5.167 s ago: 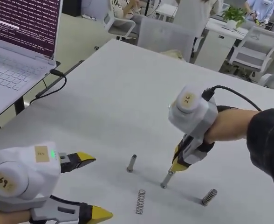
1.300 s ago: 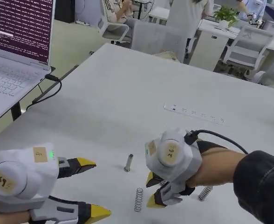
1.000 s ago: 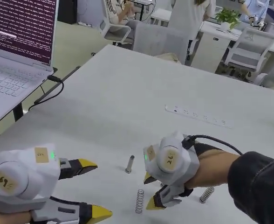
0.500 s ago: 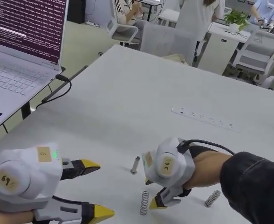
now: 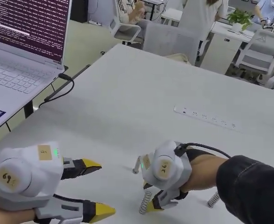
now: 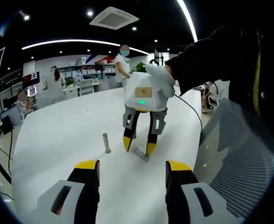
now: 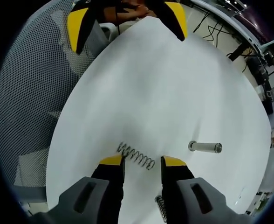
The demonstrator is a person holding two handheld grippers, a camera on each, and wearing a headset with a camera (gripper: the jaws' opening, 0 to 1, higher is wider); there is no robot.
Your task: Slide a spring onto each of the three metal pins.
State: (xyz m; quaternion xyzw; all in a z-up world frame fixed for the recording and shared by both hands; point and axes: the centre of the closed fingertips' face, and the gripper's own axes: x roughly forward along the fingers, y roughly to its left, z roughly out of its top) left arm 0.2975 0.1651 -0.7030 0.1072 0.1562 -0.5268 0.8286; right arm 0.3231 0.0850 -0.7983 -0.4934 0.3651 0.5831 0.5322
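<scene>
Spring [image 7: 136, 156] between parted jaws

The left claw [image 6: 132, 165] and right claw [image 7: 142, 161] have white shells and dark grey jaws tipped yellow. The spring [image 7: 136, 156] and pin [image 7: 205, 147] are silvery grey on a plain white tabletop [image 5: 127, 88]. The laptop [image 5: 11, 79] is silver, its screen dark purple with pale text lines. The sleeve [image 5: 253, 186] is black.

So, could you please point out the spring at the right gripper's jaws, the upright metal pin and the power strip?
spring [image 7: 136, 156]: right gripper view, its middle coils.
metal pin [image 6: 106, 143]: left gripper view, mid-shaft.
power strip [image 5: 207, 117]: head view, middle of its top face.
</scene>
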